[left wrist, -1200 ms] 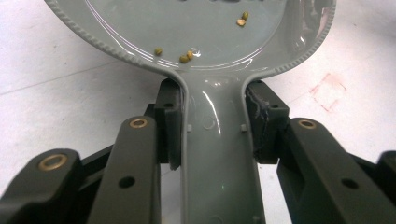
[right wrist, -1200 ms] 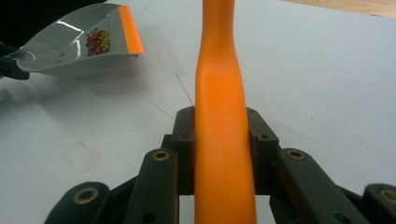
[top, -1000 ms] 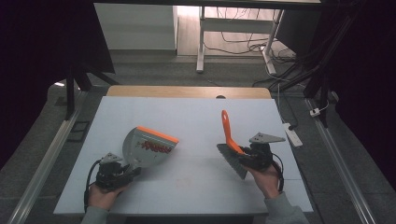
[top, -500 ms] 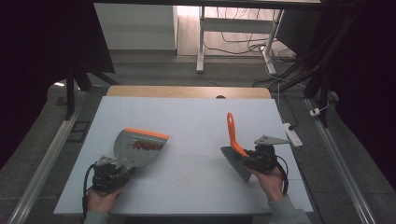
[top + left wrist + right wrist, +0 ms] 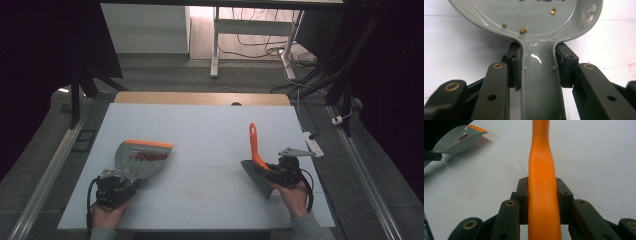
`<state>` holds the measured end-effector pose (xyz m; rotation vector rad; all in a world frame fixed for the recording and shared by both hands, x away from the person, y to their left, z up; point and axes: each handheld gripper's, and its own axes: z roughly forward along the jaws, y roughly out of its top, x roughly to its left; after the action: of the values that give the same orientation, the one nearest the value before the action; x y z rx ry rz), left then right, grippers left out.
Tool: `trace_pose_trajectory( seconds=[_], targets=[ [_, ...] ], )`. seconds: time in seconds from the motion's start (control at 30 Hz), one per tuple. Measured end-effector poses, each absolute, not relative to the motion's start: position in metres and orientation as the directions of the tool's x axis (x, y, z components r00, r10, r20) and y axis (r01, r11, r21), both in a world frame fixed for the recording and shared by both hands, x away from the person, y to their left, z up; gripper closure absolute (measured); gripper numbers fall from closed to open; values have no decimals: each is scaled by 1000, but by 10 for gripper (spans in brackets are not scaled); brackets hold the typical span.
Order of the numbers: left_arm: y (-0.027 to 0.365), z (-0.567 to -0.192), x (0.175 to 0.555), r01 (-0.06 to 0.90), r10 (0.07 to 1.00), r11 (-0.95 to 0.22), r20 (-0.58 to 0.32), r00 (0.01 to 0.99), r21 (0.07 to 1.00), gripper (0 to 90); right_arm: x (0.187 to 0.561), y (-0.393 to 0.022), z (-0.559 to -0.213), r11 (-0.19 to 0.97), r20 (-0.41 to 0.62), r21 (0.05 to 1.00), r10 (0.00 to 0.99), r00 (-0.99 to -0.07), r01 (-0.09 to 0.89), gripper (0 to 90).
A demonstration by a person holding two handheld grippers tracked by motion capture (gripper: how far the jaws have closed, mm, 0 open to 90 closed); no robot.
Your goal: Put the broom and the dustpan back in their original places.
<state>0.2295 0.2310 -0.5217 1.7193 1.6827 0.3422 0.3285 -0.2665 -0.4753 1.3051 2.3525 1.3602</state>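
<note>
At seven o'clock on the white table [image 5: 210, 125] in the high view: a grey dustpan [image 5: 141, 159] with an orange front lip [image 5: 148, 144], pan mouth turned toward twelve o'clock, handle running back toward seven. Clamped on that handle by the left gripper [image 5: 116, 186], both black pads tight against the grey stem [image 5: 540, 82] in the left gripper view, no gap on either side. Scattered inside the pan bowl, small brownish-yellow grains [image 5: 524, 30]; from above, a reddish-brown heap [image 5: 149, 157] near the lip. Low over the table, pan tilted, casting a shadow just beside it.

Well apart, at four o'clock: a hand brush [image 5: 256, 162] with an orange handle [image 5: 543, 185] pointing up toward twelve and grey bristles [image 5: 256, 176] slanting down toward five, resting on or just above the tabletop, cannot tell which. Gripped at the handle by the right gripper [image 5: 280, 172], jaws narrow and pressed on both flanks of the orange plastic in the right gripper view. Dustpan visible at ten o'clock there [image 5: 459, 140].

Beyond the far edge, a wooden strip [image 5: 200, 98], then cables [image 5: 260, 45] on the floor at one o'clock.
</note>
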Motion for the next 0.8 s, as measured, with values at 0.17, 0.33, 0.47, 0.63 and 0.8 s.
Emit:
trace_pose_trajectory(
  seconds=[0.17, 0.33, 0.47, 0.63, 0.8],
  targets=[
    [232, -523, 231, 772, 957, 102, -273, 95, 628, 616, 329, -270, -477, 209, 310, 748, 729, -610, 630, 704],
    [233, -525, 232, 776, 957, 115, -280, 81, 620, 615, 330, -272, -480, 202, 328, 738, 727, -604, 644, 704],
    [233, -527, 234, 783, 958, 115, -278, 76, 611, 615, 332, -273, -483, 205, 339, 723, 728, -597, 660, 704],
    [233, -529, 236, 789, 958, 115, -277, 71, 603, 614, 338, -277, -488, 202, 345, 704, 741, -576, 681, 704],
    [232, -531, 238, 794, 959, 107, -274, 77, 599, 613, 344, -284, -493, 186, 360, 689, 752, -553, 701, 704]
  ],
)
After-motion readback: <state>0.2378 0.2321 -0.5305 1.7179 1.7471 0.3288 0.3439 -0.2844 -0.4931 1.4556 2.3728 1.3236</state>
